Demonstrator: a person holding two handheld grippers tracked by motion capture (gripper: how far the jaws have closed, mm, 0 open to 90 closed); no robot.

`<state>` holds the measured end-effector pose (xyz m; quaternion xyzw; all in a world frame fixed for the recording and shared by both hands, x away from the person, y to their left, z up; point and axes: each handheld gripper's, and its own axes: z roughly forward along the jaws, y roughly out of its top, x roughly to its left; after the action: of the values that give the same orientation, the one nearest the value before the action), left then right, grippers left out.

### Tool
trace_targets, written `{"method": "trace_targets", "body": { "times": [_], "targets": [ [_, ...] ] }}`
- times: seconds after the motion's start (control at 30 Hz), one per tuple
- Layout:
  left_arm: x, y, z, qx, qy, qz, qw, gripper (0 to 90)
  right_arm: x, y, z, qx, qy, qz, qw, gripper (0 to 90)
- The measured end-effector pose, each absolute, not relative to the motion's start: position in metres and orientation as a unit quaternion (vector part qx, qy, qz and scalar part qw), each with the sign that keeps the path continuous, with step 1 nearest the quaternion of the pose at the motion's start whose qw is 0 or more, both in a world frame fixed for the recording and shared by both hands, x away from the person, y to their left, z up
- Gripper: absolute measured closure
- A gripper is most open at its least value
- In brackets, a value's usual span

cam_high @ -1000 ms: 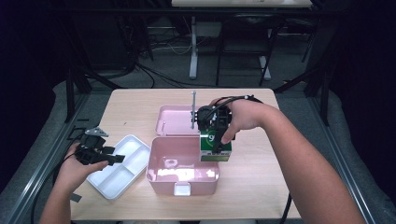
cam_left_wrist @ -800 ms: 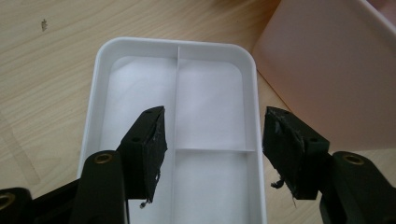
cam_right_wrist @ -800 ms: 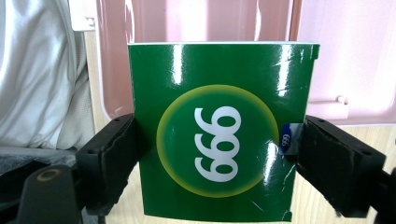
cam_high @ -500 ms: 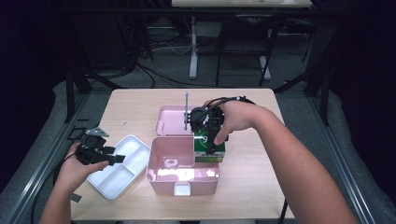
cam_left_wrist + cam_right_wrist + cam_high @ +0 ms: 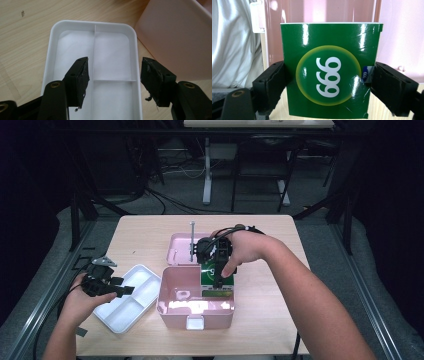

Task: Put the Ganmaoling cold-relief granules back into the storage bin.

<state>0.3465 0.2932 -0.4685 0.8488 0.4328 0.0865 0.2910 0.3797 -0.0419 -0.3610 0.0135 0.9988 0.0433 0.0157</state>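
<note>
The right gripper view shows the green box point(image 5: 329, 70) clamped between the two black jaws, which press on its left and right sides. Its face carries a yellow-green circle with white digits that read "666" in this view; the high view cannot resolve this print. Pink plastic rises behind the box.

The high view places the green box point(image 5: 218, 270) at the right rear edge of the pink lunch box point(image 5: 196, 304), with the right gripper point(image 5: 218, 281) pointing down over it. The right forearm reaches in from the lower right, hand bent at the wrist.

The left gripper view shows the left gripper point(image 5: 113, 78) with jaws wide apart and holding nothing, above the white divided tray point(image 5: 93, 32). In the high view, the left hand point(image 5: 82, 292) holds it low over the tray's left end point(image 5: 125, 300), forearm coming from the bottom left. The tray lies just beside the pink lunch box on the table point(image 5: 150, 230).
</note>
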Motion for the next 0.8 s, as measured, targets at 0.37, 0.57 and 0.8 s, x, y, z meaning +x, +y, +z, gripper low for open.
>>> {"method": "trace_targets", "body": {
  "times": [0.37, 0.57, 0.8],
  "targets": [
    [0.347, 0.292, -0.469, 0.850, 0.433, 0.085, 0.290, 39.9, 0.381, -0.039, -0.382, 0.016, 0.999, 0.031, 0.012, 15.6],
    [0.347, 0.292, -0.469, 0.850, 0.432, 0.084, 0.289, 39.9, 0.382, -0.038, -0.396, 0.016, 1.000, 0.018, 0.016, 15.6],
    [0.347, 0.292, -0.470, 0.851, 0.432, 0.084, 0.288, 39.9, 0.384, -0.037, -0.411, 0.020, 0.999, 0.025, 0.008, 15.6]
  ]
}}
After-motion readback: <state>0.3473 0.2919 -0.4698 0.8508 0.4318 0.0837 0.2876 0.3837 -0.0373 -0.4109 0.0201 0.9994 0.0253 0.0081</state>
